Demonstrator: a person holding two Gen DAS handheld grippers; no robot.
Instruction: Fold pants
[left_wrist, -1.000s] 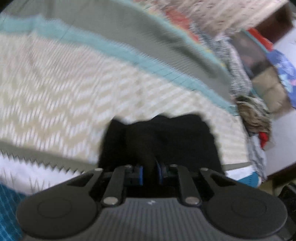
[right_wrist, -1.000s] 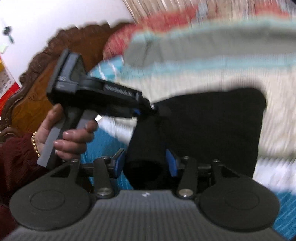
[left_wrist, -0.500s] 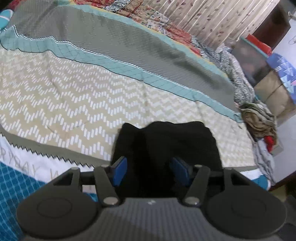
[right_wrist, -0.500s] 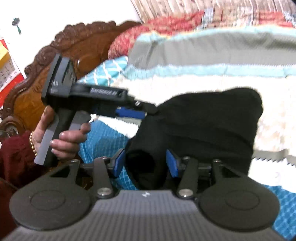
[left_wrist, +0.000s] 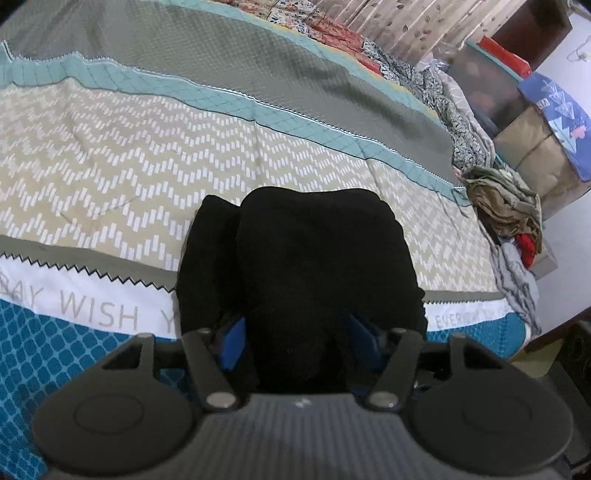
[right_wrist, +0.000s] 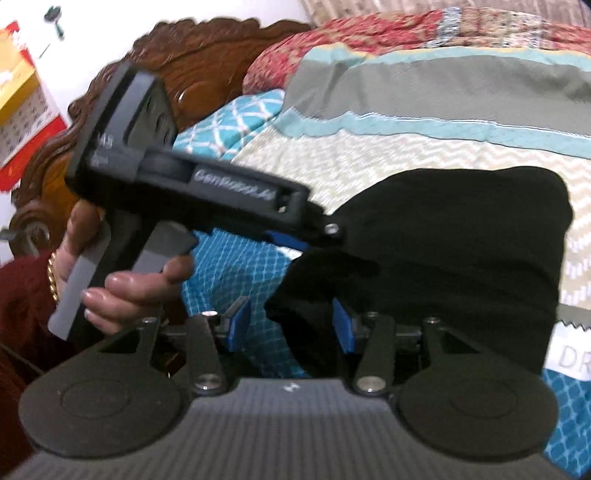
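1. The black pants lie folded into a thick bundle on the patterned bedspread, across its beige zigzag band and over the white lettered stripe.
2. A cardboard box beyond the far end of the bedspread carries a blue patterned cloth; its inside is hidden.
3. The left gripper has its blue fingers spread and closing slightly, the near edge of the pants between them.
4. The right gripper keeps its fingers apart around a hanging fold; whether the pads press is unclear.
5. A hand holds the left gripper's handle beside the wooden headboard.
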